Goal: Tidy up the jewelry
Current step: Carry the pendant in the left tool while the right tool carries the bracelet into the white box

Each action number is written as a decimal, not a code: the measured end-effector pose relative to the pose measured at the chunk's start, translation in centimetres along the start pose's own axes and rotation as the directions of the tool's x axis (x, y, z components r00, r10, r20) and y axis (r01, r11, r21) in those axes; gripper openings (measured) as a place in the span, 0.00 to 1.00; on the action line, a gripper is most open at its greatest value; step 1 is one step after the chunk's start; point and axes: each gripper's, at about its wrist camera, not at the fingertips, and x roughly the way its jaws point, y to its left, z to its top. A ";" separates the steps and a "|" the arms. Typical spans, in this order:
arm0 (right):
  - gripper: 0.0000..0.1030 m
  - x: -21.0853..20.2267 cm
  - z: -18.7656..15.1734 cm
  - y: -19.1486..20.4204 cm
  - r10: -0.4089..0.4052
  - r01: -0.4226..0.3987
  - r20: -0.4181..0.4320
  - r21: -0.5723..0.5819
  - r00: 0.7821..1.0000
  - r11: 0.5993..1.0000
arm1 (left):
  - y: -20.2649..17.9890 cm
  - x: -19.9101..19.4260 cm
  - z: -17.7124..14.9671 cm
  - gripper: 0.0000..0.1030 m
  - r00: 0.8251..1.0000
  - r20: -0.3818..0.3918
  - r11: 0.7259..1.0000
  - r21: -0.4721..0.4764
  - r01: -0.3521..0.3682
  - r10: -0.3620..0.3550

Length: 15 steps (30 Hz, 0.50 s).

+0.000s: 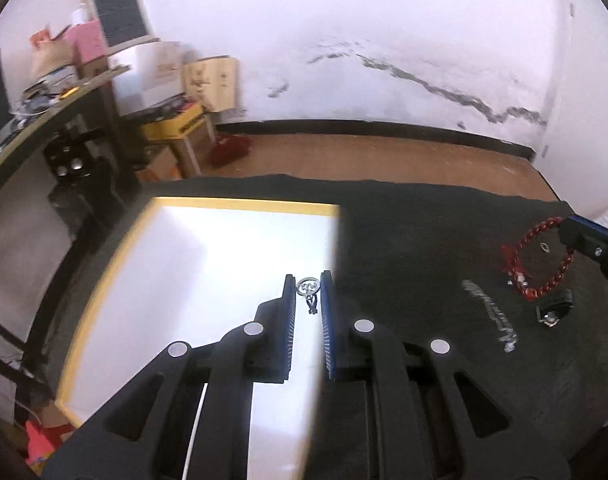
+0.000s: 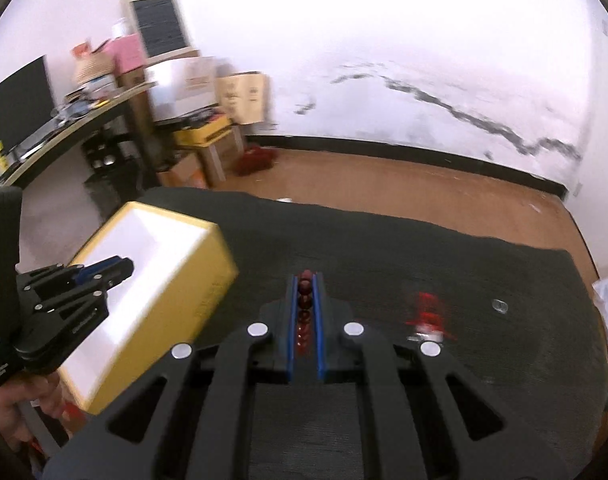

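Black mat (image 2: 424, 248): one yellow box (image 2: 176, 280), one red bracelet (image 1: 544, 258).

Nothing legible anywhere. White lettering on the dark mat (image 1: 492, 316), right of centre in the left wrist view, too blurred to read; small white print on the left gripper (image 2: 124, 266) handle, lower left of the right wrist view, likewise unreadable.

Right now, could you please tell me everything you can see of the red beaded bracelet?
The red beaded bracelet is a closed loop of round, glossy, translucent-looking red beads. The right gripper is shut on one stretch of it, a row of beads lying between the blue-lined pads. In the left wrist view the loop hangs open and roughly oval from those fingers above the dark cloth; whether its lowest part touches the cloth is unclear. At the lower side sit a small fringe or tassel and a pale clasp-like piece, blurred.
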 end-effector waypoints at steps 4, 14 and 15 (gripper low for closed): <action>0.08 0.8 1.0 6.2 0.055 -0.055 -0.005 -0.047 0.998 0.997 | 4.5 -1.4 -0.4 0.12 0.999 0.002 0.999 -0.039 -0.035 0.035; 0.08 5.1 1.2 18.5 0.146 -0.152 -0.065 -0.117 0.987 0.981 | 13.7 -1.7 -3.0 0.12 0.996 -0.040 0.987 -0.137 -0.086 0.081; 0.08 5.7 1.1 19.3 0.151 -0.159 -0.075 -0.122 0.986 0.980 | 14.2 -1.4 -3.4 0.12 0.996 -0.047 0.986 -0.146 -0.084 0.078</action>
